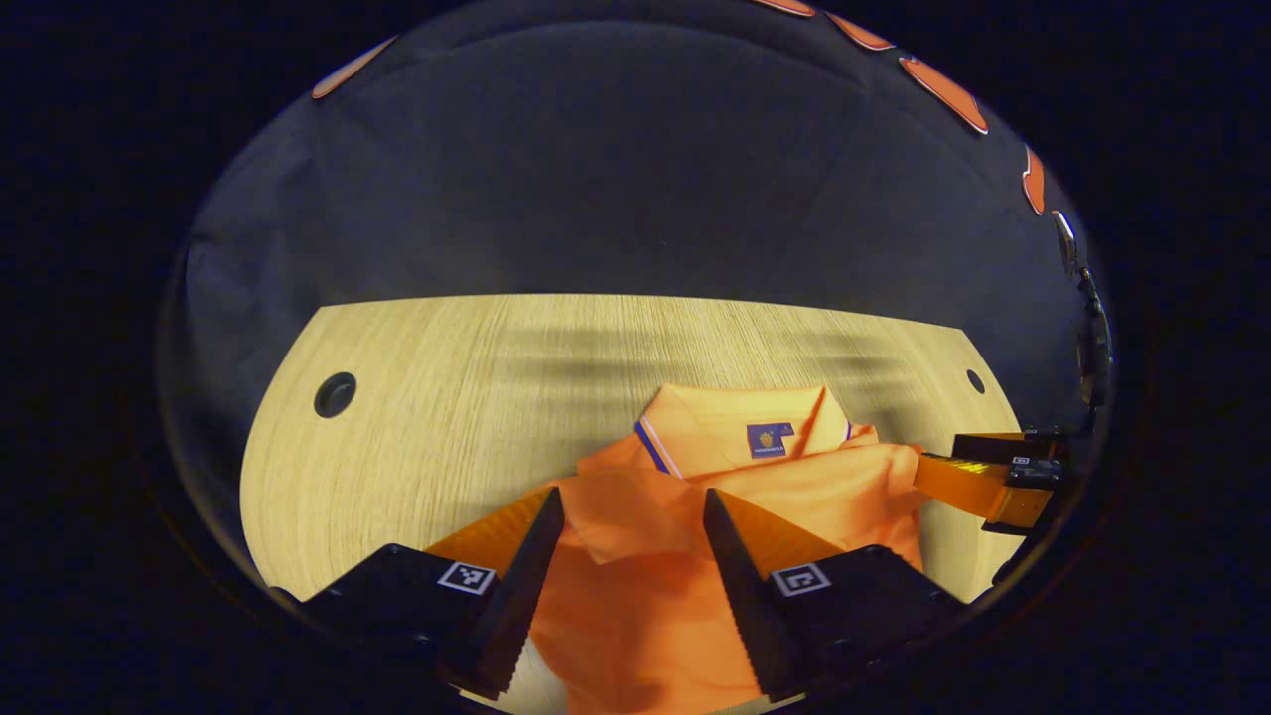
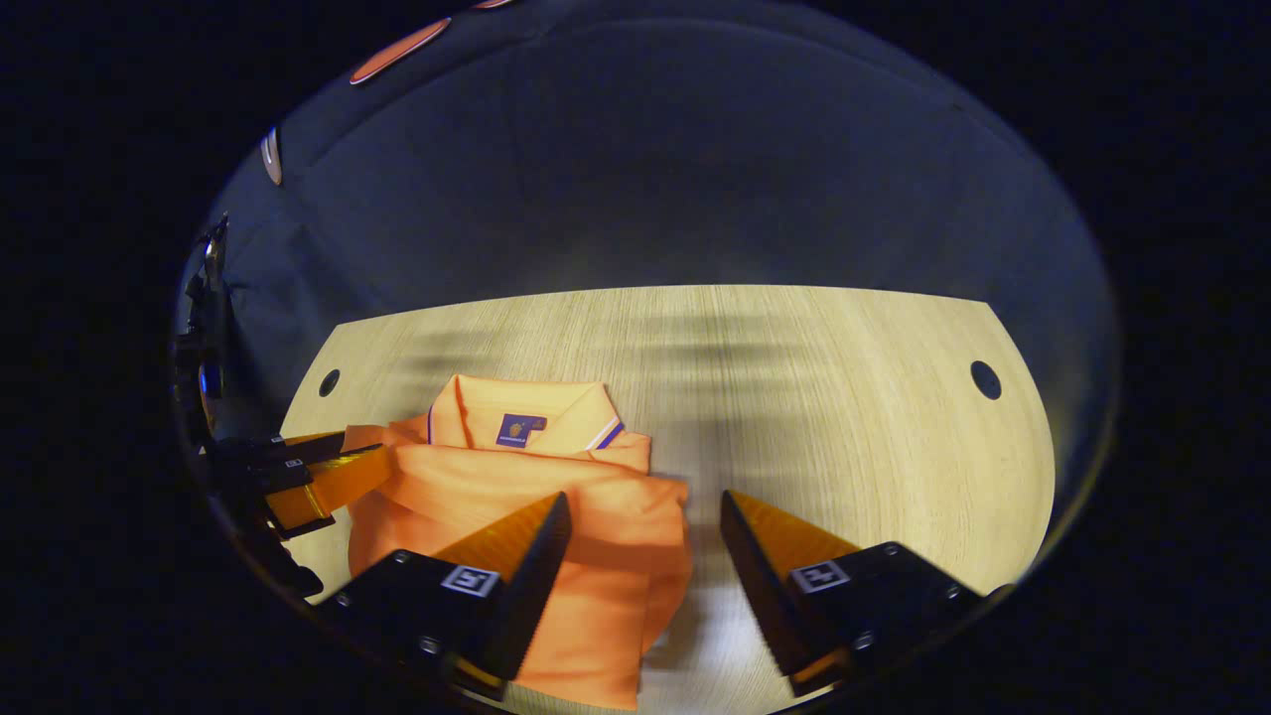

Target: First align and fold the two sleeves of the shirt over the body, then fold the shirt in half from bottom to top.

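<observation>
The orange polo shirt (image 1: 685,516) lies on the wooden table (image 1: 447,397), its collar (image 1: 740,422) toward the table's far edge and the black cloth wall (image 1: 635,179), its long axis running from there back to the near edge. Its fabric is bunched and layered over the body below the collar, which carries a blue label and a blue-and-white trim. The left gripper (image 1: 633,541) hangs above the shirt's body, fingers spread wide, grasping nothing. The left gripper view shows the other gripper beside the shirt's right edge. In the right gripper view, the right gripper (image 2: 645,541) hangs over the shirt's right edge, equally wide apart and empty, and more bare table lies right of the shirt (image 2: 526,516).
</observation>
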Demonstrator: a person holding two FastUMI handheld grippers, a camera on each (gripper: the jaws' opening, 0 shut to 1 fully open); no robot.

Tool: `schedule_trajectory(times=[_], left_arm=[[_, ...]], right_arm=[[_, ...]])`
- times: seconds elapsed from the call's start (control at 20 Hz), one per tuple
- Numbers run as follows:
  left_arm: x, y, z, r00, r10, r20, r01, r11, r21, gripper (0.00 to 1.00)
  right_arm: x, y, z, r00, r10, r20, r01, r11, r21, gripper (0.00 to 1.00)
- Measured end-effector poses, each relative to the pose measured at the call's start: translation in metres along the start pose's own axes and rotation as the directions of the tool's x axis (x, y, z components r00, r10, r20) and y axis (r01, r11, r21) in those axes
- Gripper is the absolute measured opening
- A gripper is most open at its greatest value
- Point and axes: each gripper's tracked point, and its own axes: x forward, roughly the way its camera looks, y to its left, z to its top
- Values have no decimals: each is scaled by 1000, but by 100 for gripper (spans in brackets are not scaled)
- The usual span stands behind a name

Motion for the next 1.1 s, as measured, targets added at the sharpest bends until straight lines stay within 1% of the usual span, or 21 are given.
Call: schedule_trajectory(times=[0.05, 0.1, 0.2, 0.25, 0.4, 0.55, 0.65, 0.75, 0.85, 1.0, 1.1], left_arm=[[-2, 9, 8, 999, 43, 33, -44, 999, 7, 87], [-5, 14, 17, 996, 59, 67, -59, 998, 10, 100], [-21, 13, 31, 993, 52, 106, -54, 998, 14, 100], [-25, 13, 35, 991, 55, 121, -58, 998, 20, 99], [-43, 16, 48, 982, 70, 173, -74, 997, 15, 100], [-75, 27, 66, 967, 97, 237, -97, 995, -10, 100], [-101, 39, 79, 948, 129, 292, -129, 991, -18, 100], [-130, 43, 93, 924, 134, 359, -135, 991, -23, 99], [-159, 49, 104, 898, 148, 414, -151, 988, -26, 99], [-202, 49, 113, 870, 141, 473, -143, 989, -32, 99], [-230, 47, 116, 853, 139, 503, -143, 989, -31, 99]], right_arm=[[-4, 0, 3, 1000, 0, 10, 0, 1000, 2, 99], [-8, -1, 7, 1000, 0, 23, 0, 1000, 1, 99], [-21, 5, 14, 998, -14, 54, 14, 1000, -8, 99], [-27, 5, 17, 998, -17, 66, 18, 1000, -14, 99], [-49, 8, 23, 996, -21, 88, 23, 999, -30, 99], [-76, 19, 37, 990, 4, 140, 0, 1000, -30, 99], [-98, 19, 47, 982, -2, 191, 8, 999, -34, 99], [-123, 21, 59, 969, -5, 247, 15, 999, -37, 99], [-149, 26, 67, 954, 5, 298, 4, 1000, -30, 99], [-192, 32, 75, 931, 15, 366, -9, 1000, -17, 99], [-222, 35, 77, 910, 10, 415, 0, 1000, -25, 99]])
